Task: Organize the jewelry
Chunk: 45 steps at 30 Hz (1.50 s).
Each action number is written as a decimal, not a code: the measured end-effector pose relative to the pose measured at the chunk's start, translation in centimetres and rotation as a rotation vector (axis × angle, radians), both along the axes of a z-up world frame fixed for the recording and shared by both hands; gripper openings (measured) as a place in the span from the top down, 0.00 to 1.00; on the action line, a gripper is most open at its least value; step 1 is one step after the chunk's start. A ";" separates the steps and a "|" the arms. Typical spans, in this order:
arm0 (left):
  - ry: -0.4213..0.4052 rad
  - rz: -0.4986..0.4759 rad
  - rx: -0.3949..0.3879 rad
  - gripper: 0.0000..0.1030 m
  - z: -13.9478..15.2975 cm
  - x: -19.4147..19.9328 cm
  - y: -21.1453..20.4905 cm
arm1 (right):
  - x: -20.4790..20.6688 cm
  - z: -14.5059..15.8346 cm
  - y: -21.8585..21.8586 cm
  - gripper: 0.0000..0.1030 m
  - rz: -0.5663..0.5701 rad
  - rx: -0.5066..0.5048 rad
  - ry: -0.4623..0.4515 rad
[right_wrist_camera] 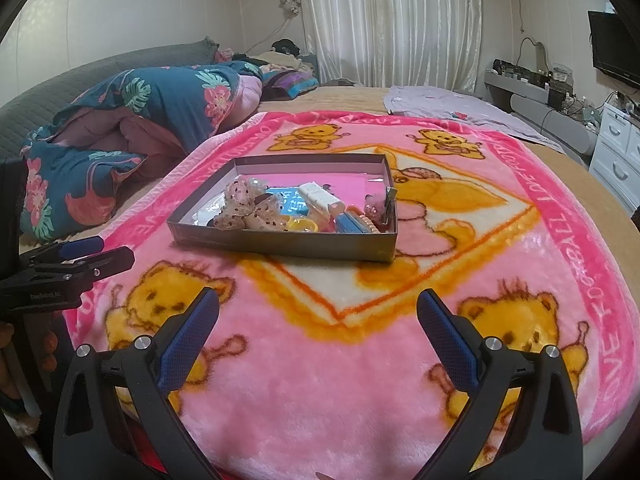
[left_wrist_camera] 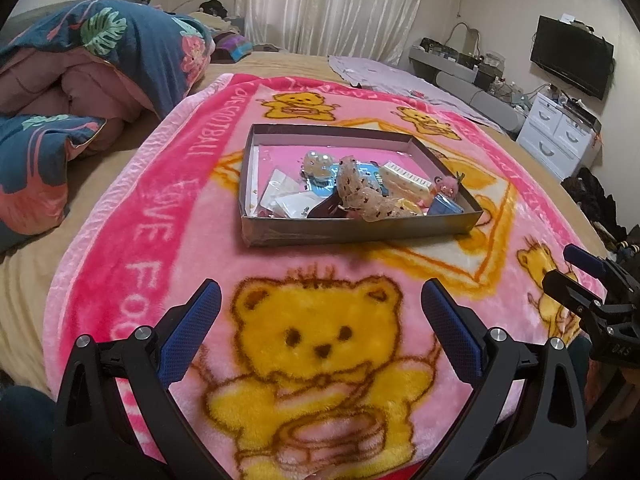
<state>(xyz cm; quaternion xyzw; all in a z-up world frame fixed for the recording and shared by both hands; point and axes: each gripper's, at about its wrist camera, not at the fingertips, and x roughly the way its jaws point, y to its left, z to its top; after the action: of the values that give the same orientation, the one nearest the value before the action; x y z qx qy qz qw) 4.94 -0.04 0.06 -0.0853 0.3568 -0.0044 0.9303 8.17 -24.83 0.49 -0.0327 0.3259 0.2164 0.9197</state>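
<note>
The left gripper (left_wrist_camera: 320,312) is hovering low over the pink blanket (left_wrist_camera: 192,216), its blue-padded jaws standing wide apart with nothing between them, framing a yellow bear printed on the fleece. The right gripper (right_wrist_camera: 318,320) is hanging beside it over the same blanket, jaws likewise spread and empty.

Beyond both, in the middle of the blanket, a shallow grey box (left_wrist_camera: 352,230) is sitting flat, well apart from either gripper. It is holding the jewelry in a jumble: a dotted lace bow (left_wrist_camera: 360,194), a cream comb (left_wrist_camera: 404,178), small clear packets (left_wrist_camera: 294,200), a pink fuzzy charm (left_wrist_camera: 448,188) and a blue card underneath.

The blanket is lying over a tan bed (left_wrist_camera: 92,184). A dark floral quilt (left_wrist_camera: 100,52) is bunching up on the left side, and a lilac cloth (right_wrist_camera: 460,108) is spreading at the far right. White curtains (left_wrist_camera: 332,4) are covering the back wall, while a white drawer unit (left_wrist_camera: 560,136) and a black screen (left_wrist_camera: 572,56) are standing at the right.
</note>
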 end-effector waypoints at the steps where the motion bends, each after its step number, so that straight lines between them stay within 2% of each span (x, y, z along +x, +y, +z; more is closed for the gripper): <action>1: 0.000 0.000 -0.001 0.09 0.0 0.0 0.0 | 0.0 0.0 -0.1 0.04 -0.001 0.000 0.000; 45: -0.003 -0.003 -0.002 0.09 0.3 -0.1 -0.1 | -0.2 -0.2 -0.2 0.04 0.001 -0.003 0.002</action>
<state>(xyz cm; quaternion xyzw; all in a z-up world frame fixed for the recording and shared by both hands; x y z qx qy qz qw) 4.83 -0.10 0.40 -0.0857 0.3556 -0.0062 0.9307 8.00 -25.04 0.25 -0.0343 0.3270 0.2165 0.9193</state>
